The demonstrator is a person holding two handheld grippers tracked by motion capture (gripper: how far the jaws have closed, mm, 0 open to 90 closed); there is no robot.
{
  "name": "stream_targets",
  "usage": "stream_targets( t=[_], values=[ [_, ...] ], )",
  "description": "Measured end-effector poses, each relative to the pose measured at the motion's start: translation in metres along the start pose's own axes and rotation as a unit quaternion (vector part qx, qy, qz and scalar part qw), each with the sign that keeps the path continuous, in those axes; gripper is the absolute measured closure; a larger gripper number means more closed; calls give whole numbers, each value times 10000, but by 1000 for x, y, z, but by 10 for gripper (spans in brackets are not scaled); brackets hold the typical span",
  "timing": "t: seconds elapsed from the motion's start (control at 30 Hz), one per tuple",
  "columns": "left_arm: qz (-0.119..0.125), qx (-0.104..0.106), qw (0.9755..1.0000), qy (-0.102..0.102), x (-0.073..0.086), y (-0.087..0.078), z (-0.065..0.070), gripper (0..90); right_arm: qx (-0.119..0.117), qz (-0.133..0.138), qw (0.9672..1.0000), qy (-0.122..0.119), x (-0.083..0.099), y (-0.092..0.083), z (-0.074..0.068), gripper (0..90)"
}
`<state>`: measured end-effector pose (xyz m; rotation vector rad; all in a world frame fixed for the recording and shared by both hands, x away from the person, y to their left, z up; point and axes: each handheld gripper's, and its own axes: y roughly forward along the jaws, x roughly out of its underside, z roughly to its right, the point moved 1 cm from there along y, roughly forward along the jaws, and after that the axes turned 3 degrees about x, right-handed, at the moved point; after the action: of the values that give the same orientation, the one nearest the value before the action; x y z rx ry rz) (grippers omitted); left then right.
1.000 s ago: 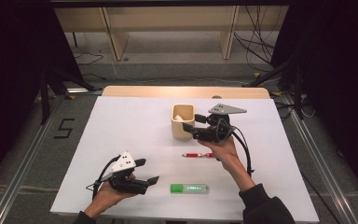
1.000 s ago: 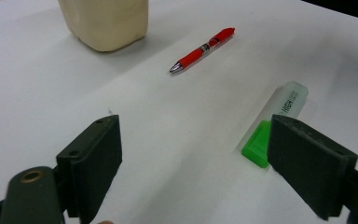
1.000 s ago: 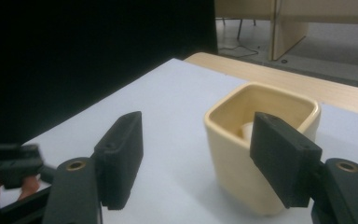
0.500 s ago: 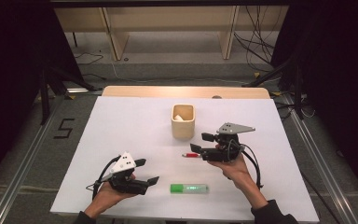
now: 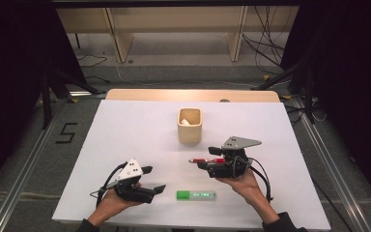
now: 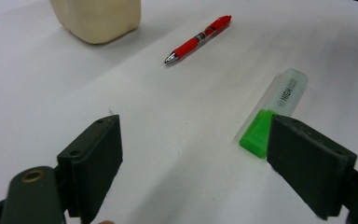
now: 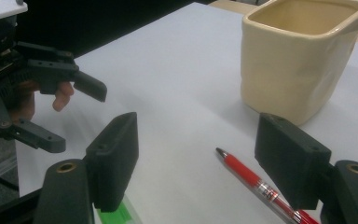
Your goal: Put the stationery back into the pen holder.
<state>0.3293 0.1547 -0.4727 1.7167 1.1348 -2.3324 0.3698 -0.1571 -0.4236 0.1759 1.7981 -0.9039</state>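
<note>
A red pen [image 5: 199, 160] lies on the white table [image 5: 125, 135] just in front of a cream cup [image 5: 190, 126]. My right gripper [image 5: 206, 159] is open and low over the pen's right end, jaws pointing left. In the right gripper view the pen [image 7: 256, 184] runs between the jaws of the right gripper [image 7: 200, 158], close to the right one, with the cup [image 7: 298, 56] beyond. A green highlighter [image 5: 196, 195] lies near the front edge. My left gripper [image 5: 153, 179] rests open to its left, and its own view shows the highlighter [image 6: 272, 112] by the right jaw.
Something white sits inside the cup. A wooden strip [image 5: 193, 95] borders the table's far edge, with shelving legs and cables on the floor behind. The left half of the table top is bare white surface.
My right gripper has pulled back from beside the cup toward the person and come down around the red pen. The left gripper has stayed put.
</note>
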Motion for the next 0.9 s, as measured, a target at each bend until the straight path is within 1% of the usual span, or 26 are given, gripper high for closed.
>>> stream_targets(
  t=[0.17, 0.23, 0.3, 0.37, 0.47, 0.53, 0.6, 0.77, 0.83, 0.9],
  values=[
    [-71, 48, 10000, 23, 1, 2, 2, 181, -52, 17, 10000, -27, 4, -3, -3, 303],
    [-85, 62, 9999, 38, 0, 3, 2, 181, -70, -12, 10000, -11, 6, -4, -3, 300],
    [-116, 99, 9999, 36, -1, 3, 3, 182, -38, -54, 10000, -24, 9, -5, -4, 298],
    [-157, 208, 9997, 42, -3, 4, 7, 191, -3, -80, 9999, -83, 11, -7, -4, 297],
    [-276, 267, 9990, 220, -6, 5, 13, 191, -1, -81, 9999, -62, 13, -9, -4, 297],
    [-374, 239, 9985, 320, -7, 7, 15, 191, 29, -91, 9999, -76, 15, -11, -5, 297],
    [-489, 239, 9979, 353, -7, 9, 16, 191, 51, -97, 9999, -100, 17, -12, -6, 296],
    [-634, 307, 9963, 495, -10, 12, 20, 204, 88, -141, 9997, -186, 22, -16, -9, 291],
    [-706, 346, 9956, 511, -11, 14, 22, 208, 92, -138, 9997, -173, 25, -17, -9, 290],
    [-814, 368, 9943, 579, -13, 16, 23, 211, 102, -155, 9997, -146, 27, -19, -8, 289]
  ],
)
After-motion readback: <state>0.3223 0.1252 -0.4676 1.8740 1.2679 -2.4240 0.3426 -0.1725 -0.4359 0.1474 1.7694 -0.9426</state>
